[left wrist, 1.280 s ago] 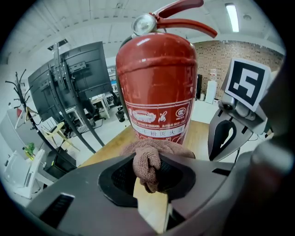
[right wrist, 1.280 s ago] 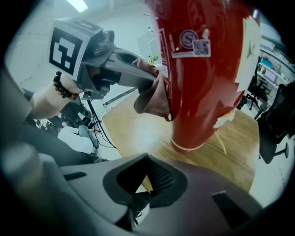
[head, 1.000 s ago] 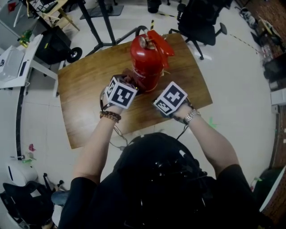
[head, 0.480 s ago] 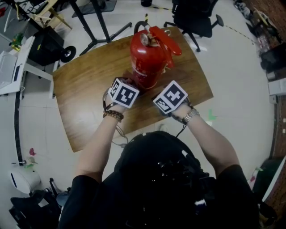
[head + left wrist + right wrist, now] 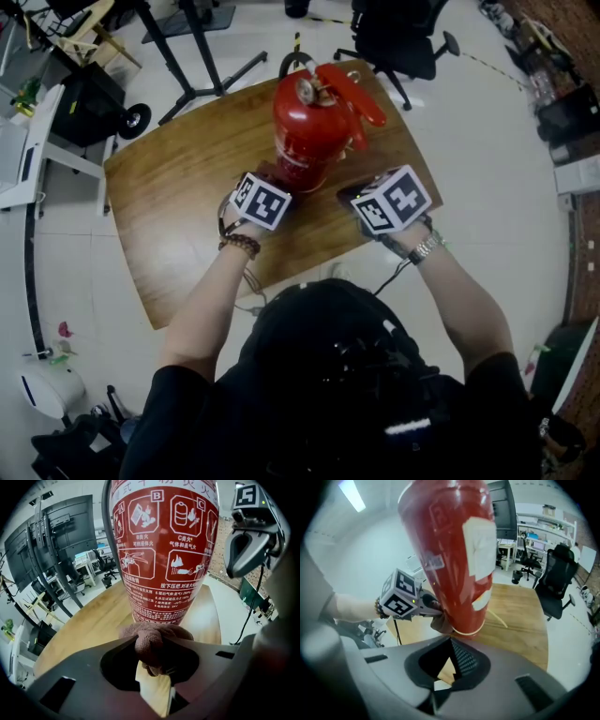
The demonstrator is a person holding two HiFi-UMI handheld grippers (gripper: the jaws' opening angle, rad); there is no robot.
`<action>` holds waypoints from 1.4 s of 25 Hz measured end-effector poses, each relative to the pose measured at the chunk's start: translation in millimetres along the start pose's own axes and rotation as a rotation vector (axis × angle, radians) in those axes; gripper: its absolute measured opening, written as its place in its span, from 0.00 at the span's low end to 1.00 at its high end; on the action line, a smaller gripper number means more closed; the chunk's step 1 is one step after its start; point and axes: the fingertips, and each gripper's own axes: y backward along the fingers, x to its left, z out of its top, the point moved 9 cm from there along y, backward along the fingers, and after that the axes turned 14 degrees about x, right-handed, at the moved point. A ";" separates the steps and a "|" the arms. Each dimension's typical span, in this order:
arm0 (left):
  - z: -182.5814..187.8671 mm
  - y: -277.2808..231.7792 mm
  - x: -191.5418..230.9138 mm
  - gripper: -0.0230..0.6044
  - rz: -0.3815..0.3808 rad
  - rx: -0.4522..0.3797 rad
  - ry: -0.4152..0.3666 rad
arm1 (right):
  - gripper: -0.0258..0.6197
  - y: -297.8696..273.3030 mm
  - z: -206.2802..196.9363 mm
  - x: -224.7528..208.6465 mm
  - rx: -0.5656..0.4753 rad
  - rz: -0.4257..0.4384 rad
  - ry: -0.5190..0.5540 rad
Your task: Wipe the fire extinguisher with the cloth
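Black sleeves (image 5: 164, 403), beaded bracelet (image 5: 235, 246), metal watch (image 5: 427, 247)

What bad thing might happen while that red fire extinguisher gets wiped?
The fire extinguisher stands tall on the table with the right gripper shut and off it, so a push from the cloth might tip or slide it. The cloth is only a small wad in the jaws of the left gripper and may slip out.

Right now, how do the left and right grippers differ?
The left gripper is shut on the cloth; the right gripper is shut on nothing. The left gripper holds the cloth low against the extinguisher; the right gripper sits beside its base, and I cannot tell whether it touches. Both angle down toward the extinguisher's foot from opposite sides, over the table.
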 end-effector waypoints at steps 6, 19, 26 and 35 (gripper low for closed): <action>-2.6 -6.7 2.3 0.19 -0.015 0.018 0.012 | 0.09 67.3 14.6 -22.2 -0.091 -0.088 -0.012; -6.4 -6.1 0.1 0.19 -0.028 0.030 0.043 | 0.18 139.8 41.8 -44.6 -0.410 -0.144 -0.062; -3.1 -9.6 -1.3 0.19 -0.030 0.034 0.050 | 0.18 168.0 55.3 -40.0 -0.560 -0.053 -0.062; -4.4 -4.1 -1.4 0.19 -0.020 0.032 0.063 | 0.17 172.0 75.2 -16.1 -0.508 -0.039 0.042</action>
